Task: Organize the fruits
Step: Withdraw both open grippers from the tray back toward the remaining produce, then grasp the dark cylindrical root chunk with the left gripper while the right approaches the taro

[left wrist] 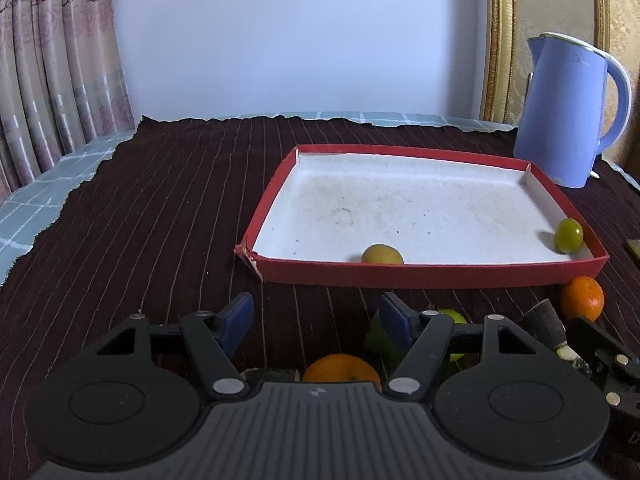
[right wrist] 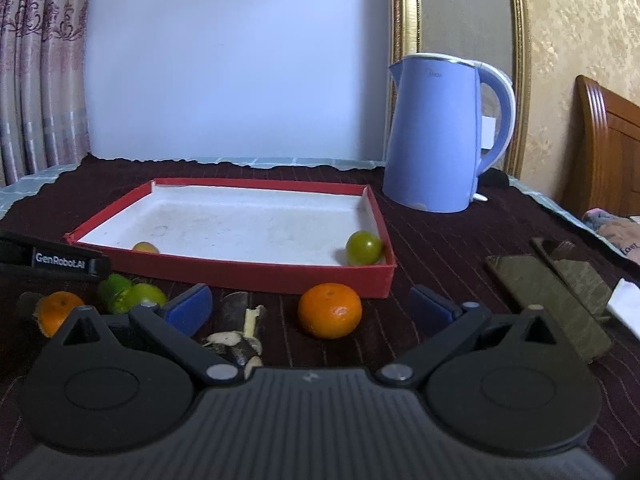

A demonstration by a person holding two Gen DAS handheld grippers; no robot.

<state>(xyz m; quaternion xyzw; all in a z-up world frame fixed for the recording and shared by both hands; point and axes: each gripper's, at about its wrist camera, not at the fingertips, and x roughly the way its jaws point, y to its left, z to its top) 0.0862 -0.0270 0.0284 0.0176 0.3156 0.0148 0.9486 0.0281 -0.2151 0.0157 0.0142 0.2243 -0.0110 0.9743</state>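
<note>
Red box (right wrist: 240, 270) at mid-frame held only two fruits; you were mid-sorting. Both your left gripper (left wrist: 316, 316) and right gripper (right wrist: 310, 306) stood spread, empty. Next, likely close on the orange (right wrist: 330, 311) at lower centre.

You are looking at a table (right wrist: 440, 240) that is wearing a dark maroon striped cloth (left wrist: 140, 220) over a pale checked cover (left wrist: 52, 184), which is showing along the far and left edges. A shallow red box (right wrist: 256, 272) with a white floor is lying around the middle of the cloth. A blue electric kettle (right wrist: 436, 136) is standing upright toward the far right corner. Along the near edge, in front of the box, an orange mandarin (right wrist: 330, 310), a second mandarin (right wrist: 60, 312), two green fruits (right wrist: 128, 294) and a dark, peeled stalk piece (right wrist: 240, 332) are lying. Flat brownish slabs (right wrist: 552, 292) are resting toward the right edge.
</note>
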